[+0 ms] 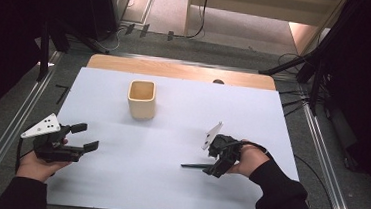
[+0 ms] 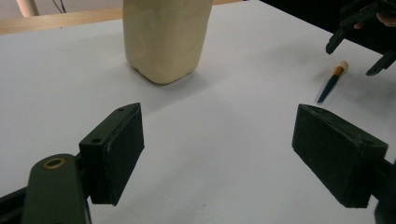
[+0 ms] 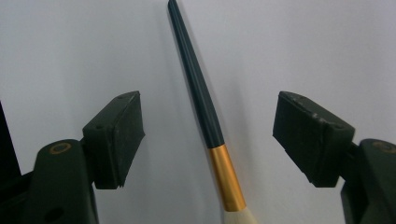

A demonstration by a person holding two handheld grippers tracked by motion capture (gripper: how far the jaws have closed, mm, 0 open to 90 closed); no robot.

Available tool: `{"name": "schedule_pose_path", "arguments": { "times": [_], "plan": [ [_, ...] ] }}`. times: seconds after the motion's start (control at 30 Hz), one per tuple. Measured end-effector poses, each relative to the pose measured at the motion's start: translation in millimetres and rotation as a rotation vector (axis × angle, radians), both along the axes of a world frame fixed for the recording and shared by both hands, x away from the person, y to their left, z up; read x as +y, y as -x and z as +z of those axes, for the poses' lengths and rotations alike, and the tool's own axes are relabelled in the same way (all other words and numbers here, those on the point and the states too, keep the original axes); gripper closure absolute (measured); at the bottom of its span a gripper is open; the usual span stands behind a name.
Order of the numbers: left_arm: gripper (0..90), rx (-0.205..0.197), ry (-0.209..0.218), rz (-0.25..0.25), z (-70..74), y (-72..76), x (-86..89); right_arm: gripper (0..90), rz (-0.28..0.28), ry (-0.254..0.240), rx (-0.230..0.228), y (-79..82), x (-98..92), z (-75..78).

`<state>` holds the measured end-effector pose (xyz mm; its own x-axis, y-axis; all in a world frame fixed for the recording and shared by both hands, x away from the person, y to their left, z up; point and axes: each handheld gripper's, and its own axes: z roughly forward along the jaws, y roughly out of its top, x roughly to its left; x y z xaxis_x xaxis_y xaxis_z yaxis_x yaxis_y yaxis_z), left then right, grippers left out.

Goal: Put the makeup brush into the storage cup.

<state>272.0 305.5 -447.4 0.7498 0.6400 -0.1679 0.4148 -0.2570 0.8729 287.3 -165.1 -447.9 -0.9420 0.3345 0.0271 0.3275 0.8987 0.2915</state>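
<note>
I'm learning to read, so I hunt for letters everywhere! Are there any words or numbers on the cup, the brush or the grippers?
None: no word, number or brand can be read in these pictures.
The cream cup is plain.
The brush has a dark handle and a gold band, no print.
The grey plate on the left gripper bears only dark dots, no letters.

Brush (image 3: 205, 116): dk blue-green handle, gold ferrule, cream bristles. Cup (image 1: 141, 99): pale cream. Table sheet (image 1: 167, 183): white. Both grippers (image 1: 81, 137) (image 1: 215, 164): black w/ grey plates.
</note>
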Motion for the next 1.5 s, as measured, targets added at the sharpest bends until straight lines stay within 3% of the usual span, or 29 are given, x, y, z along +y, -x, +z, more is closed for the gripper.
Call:
{"name": "schedule_pose_path", "arguments": {
  "times": [0.37, 0.87, 1.23, 1.5],
  "plan": [
    [17.8, -0.001, 0.001, -0.001, -0.2, -0.1, -0.3, 26.4, 0.045, 0.051, 0.000, -0.5, 4.6, -7.7],
    [17.8, -0.002, 0.000, -0.001, -0.3, -0.1, -0.2, 30.5, 0.027, 0.081, 0.010, -4.1, 2.7, -20.9],
    [17.8, -0.001, -0.003, 0.000, -0.3, -0.1, -0.4, 35.5, 0.009, 0.091, 0.023, -5.0, -9.7, -26.8],
    [17.8, -0.006, 0.001, -0.001, -0.4, -0.2, -0.6, 44.5, 0.011, 0.105, 0.034, -3.8, -17.2, -29.3]
  ]
}}
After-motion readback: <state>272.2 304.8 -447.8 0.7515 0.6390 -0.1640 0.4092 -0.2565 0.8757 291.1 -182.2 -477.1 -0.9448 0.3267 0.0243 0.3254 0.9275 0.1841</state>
